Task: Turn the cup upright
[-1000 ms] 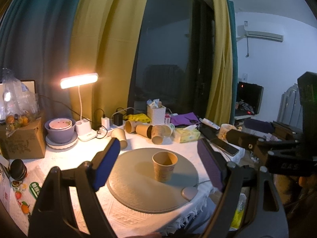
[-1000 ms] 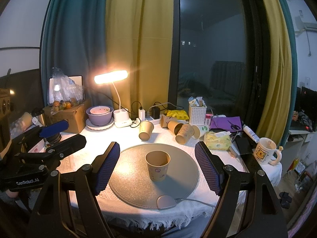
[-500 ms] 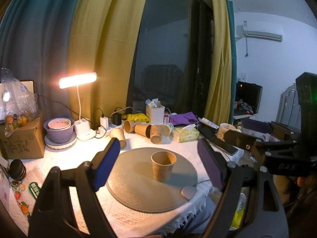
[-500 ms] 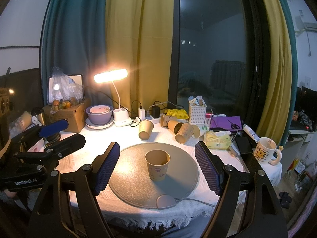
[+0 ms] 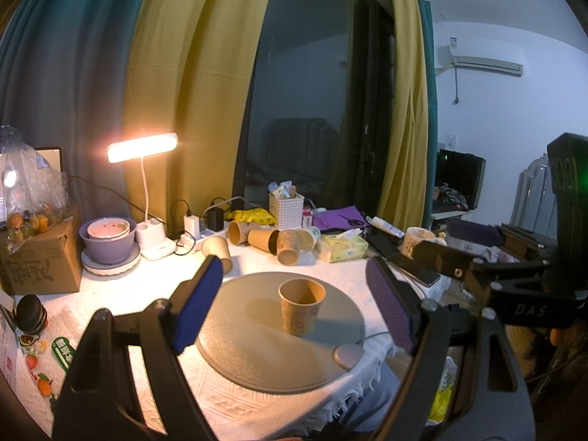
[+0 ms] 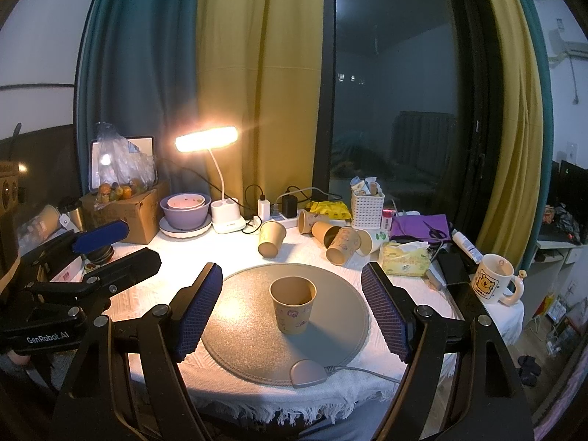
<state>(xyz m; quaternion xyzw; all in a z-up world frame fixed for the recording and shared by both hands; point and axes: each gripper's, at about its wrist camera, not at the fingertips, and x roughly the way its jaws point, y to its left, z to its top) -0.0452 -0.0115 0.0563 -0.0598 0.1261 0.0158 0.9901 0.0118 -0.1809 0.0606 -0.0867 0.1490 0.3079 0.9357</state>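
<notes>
A brown paper cup (image 5: 301, 307) (image 6: 293, 305) stands upright, mouth up, in the middle of a round grey mat (image 5: 257, 349) (image 6: 257, 341). My left gripper (image 5: 294, 305) is open and empty, held back from the cup near the table's front edge. My right gripper (image 6: 292, 307) is open and empty too, also short of the cup. In the right wrist view the left gripper (image 6: 106, 246) shows at the left; in the left wrist view the right gripper's body (image 5: 514, 279) shows at the right.
Several paper cups (image 6: 330, 237) lie on their sides behind the mat, one (image 6: 271, 243) stands mouth down. A lit desk lamp (image 6: 205, 139), purple bowl (image 6: 185, 213), cardboard box (image 6: 136, 209), white basket (image 6: 367, 207), tissue pack (image 6: 404, 259) and bear mug (image 6: 494, 281) crowd the table.
Both grippers have stayed open and have drifted only slightly. The cup has not moved.
</notes>
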